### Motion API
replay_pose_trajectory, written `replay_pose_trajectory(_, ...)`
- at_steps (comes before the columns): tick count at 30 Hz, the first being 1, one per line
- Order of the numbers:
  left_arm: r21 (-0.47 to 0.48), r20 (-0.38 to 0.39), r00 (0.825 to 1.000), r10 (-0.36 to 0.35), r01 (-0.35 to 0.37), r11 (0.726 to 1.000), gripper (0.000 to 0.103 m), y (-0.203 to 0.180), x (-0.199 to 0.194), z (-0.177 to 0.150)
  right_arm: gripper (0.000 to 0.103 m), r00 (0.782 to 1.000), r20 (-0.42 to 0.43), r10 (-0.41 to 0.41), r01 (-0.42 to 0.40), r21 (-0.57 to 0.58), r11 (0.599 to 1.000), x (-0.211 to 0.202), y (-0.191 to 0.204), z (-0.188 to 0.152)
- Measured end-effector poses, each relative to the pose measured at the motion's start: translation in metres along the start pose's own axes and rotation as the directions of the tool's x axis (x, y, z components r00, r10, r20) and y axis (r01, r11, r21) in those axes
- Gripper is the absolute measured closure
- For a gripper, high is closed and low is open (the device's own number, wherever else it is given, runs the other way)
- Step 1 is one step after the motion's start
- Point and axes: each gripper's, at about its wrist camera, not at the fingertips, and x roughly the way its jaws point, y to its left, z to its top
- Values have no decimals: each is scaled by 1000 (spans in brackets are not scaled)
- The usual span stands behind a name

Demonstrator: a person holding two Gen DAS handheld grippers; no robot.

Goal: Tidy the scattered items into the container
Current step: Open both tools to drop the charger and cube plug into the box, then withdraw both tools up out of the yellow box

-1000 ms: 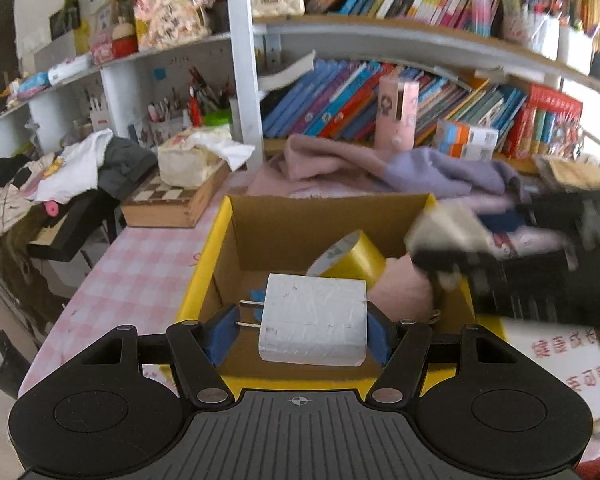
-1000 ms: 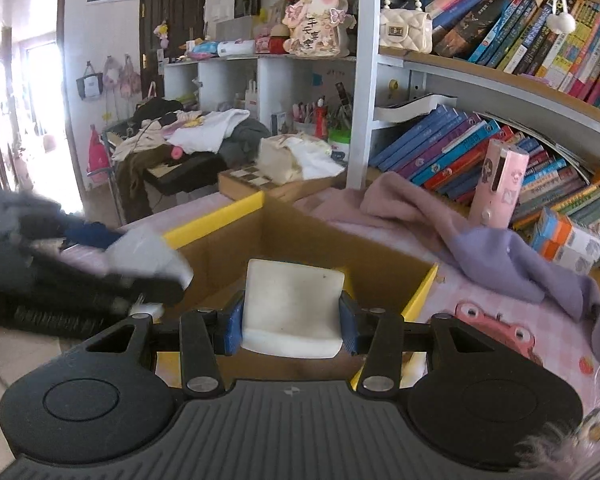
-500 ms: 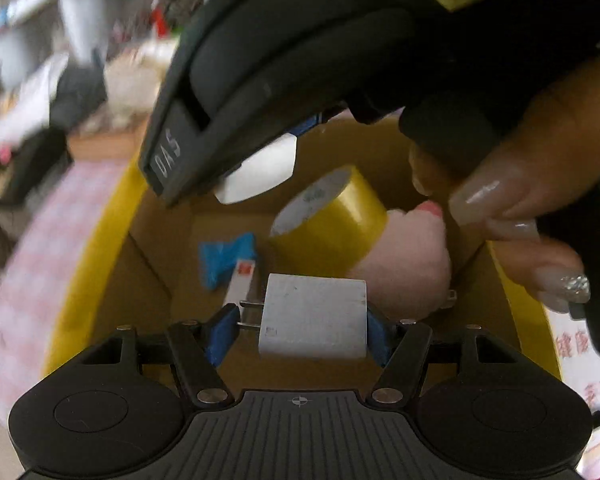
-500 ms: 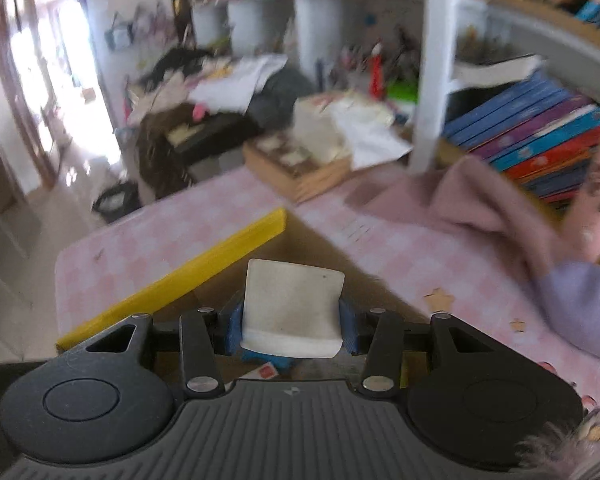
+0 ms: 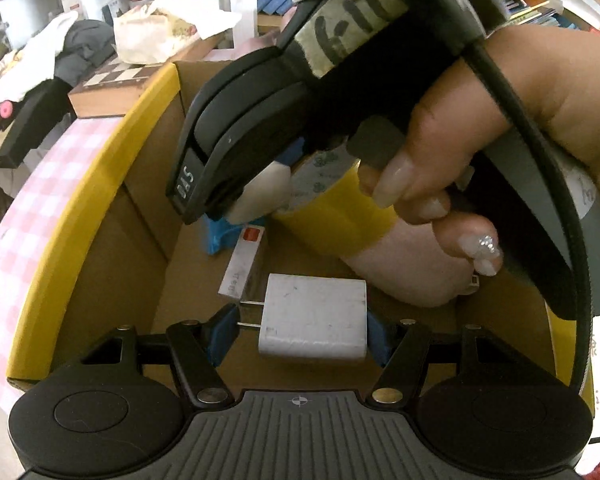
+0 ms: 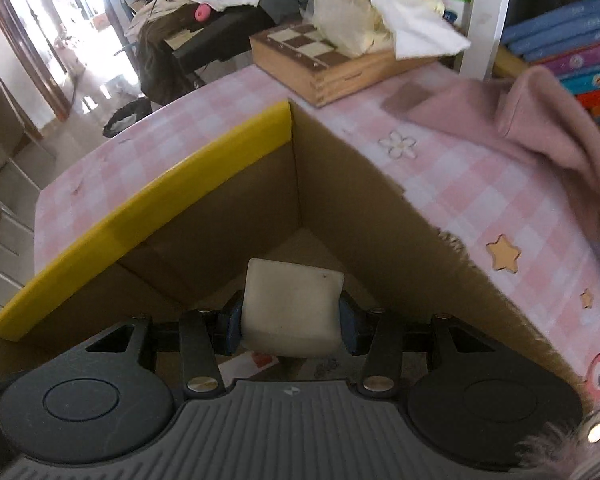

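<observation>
My left gripper is shut on a white plug charger with its prongs pointing left, held low inside the cardboard box with the yellow rim. My right gripper is shut on a cream square eraser and holds it inside the same box, near a far corner. In the left wrist view the right gripper's body and the hand holding it fill the upper right. A yellow tape roll, a pink fluffy item, a blue clip and a white card lie in the box.
The box stands on a pink checked tablecloth. A wooden chess box with a cloth bag on it is behind. A pink garment lies to the right by shelves of books. Clothes are piled at the back left.
Both grippers have dropped lower into the box with their items still gripped. The right gripper has swung further over the box's far left corner.
</observation>
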Motion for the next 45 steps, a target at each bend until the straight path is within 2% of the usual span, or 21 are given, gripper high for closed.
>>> replay_pose_trajectory(10,-27,19,1000,8,-8,1000,37,-1,-1,0,57,999,0,43,-43,52,998,5,-12,0)
replay_pose_trajectory(12,-39,32,999,9,-8,999,29,0,-3,0,55,998,9,57,-58,70,996,5,-14,0)
replay_pose_trajectory(15,-50,56,998,10,-7,999,25,1,-8,0,47,996,26,91,-93,108,990,3,-18,1)
replay_pose_trajectory(21,-24,123,992,24,-21,999,23,-1,-27,0,44,991,66,115,-124,146,981,-10,-19,2)
replay_pose_trajectory(26,10,193,981,16,-18,1000,22,0,-48,0,43,986,116,124,-142,164,976,-33,-18,-2)
replay_pose_trajectory(34,42,335,942,-5,-9,999,16,-5,-94,-16,43,975,209,78,-113,162,980,-81,-5,-17)
replay_pose_trajectory(36,35,353,936,-14,2,999,12,-5,-103,-23,43,968,244,59,-101,165,981,-98,-2,-25)
replay_pose_trajectory(40,50,372,928,-35,17,999,11,-2,-116,-37,43,952,304,21,-74,164,984,-131,3,-44)
replay_pose_trajectory(45,38,397,918,-8,-8,999,9,5,-128,-52,43,938,345,-28,-39,186,982,-158,13,-69)
